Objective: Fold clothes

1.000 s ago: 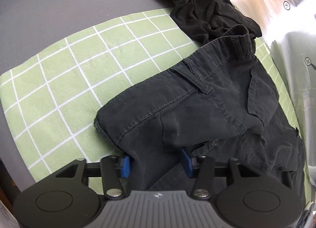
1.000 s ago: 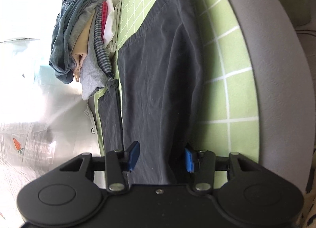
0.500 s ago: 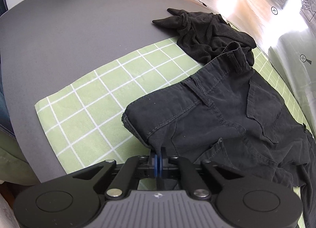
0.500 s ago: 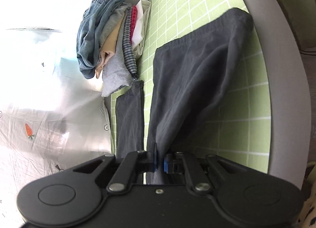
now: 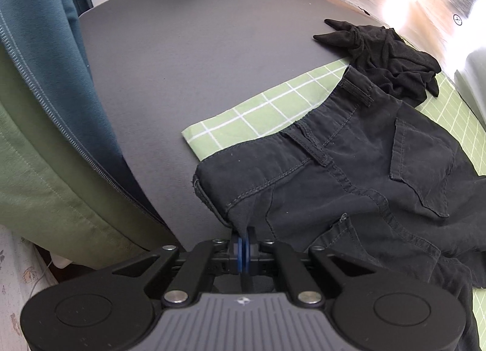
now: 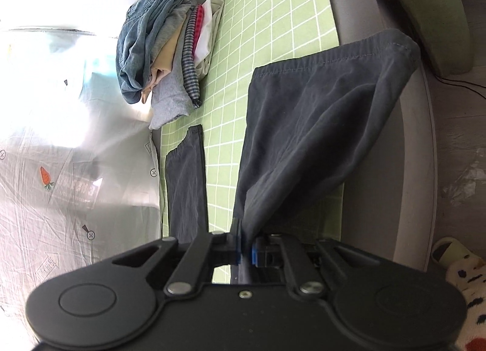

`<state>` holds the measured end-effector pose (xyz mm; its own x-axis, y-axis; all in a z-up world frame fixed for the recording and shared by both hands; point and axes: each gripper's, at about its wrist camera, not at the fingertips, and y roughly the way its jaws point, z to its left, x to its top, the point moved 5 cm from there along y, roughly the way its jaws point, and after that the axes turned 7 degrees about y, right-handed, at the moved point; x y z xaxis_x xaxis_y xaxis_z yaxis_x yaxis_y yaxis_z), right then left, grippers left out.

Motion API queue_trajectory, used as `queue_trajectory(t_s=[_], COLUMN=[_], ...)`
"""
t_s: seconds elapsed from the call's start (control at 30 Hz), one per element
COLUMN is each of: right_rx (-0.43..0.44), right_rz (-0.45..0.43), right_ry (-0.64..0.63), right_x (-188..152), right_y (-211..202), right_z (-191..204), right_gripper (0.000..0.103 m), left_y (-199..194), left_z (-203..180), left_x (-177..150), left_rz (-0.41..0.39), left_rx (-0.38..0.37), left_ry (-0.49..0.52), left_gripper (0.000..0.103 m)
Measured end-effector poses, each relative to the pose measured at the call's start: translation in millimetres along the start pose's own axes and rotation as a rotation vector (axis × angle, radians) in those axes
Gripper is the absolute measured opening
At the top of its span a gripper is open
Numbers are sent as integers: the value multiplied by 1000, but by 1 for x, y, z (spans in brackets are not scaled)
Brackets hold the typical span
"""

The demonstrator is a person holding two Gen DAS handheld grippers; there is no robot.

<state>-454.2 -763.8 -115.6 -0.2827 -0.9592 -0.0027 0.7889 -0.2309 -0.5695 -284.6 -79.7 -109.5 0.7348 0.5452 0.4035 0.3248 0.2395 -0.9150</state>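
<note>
Black cotton trousers (image 5: 358, 168) lie across our green checked cloth (image 5: 258, 114) on the grey table (image 5: 188, 56), and we have them pinched at two places. Our left gripper (image 5: 244, 249) has its blue pads pressed together on a pinch of fabric at the near edge by the waistband, which sits near the cloth's left end. Our right gripper (image 6: 244, 252) is clamped likewise on the edge of one trouser leg (image 6: 309, 126), which rises off the cloth as a taut sheet with its hem up at the far right, over the table's rim. The other leg (image 6: 186, 181) lies flat to the left of it on the cloth. We judge this to be the lift at the start of a fold, one half of the trousers raised so it can be laid over the other. The next move calls for carrying both pinches across together, keeping the fabric stretched between them so the raised leg lands square on the flat one without bunching. No basket or box shows in either view; the nearest thing to storage is a stack of folded clothes (image 6: 170, 59) at the far left of the cloth, jeans on top. A crumpled black garment (image 5: 391, 56) waits beyond the waistband, touching it, partly on the bare table.
</note>
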Motion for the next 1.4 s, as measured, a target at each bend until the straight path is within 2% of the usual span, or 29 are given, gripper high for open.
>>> queue_trajectory(t_s=[0.23,0.57,0.83,1.13,1.4], right_rx=[39,131,130,126,72], right_rz=[37,77,105,149,174], right_ry=[-132,-264,-400,-471,-496], right_x=[-7,-19,-34,-51,-56], right_y=[20,65,112,166,223], right_z=[37,106,167,214,230], right_gripper=[7,7,7,7,7], left_y=[-18,-33,-33,-19,7], left_z=[-12,-32,-57,-74,-95], left_x=[18,54,94,119,134], left_rz=[-52,-105,-153,-162,-161], left_rx=[-21,-139,-190,-176,-98], left_ry=[-14,-133,-162,-182,-179], left_gripper=[3,3,3,3,4])
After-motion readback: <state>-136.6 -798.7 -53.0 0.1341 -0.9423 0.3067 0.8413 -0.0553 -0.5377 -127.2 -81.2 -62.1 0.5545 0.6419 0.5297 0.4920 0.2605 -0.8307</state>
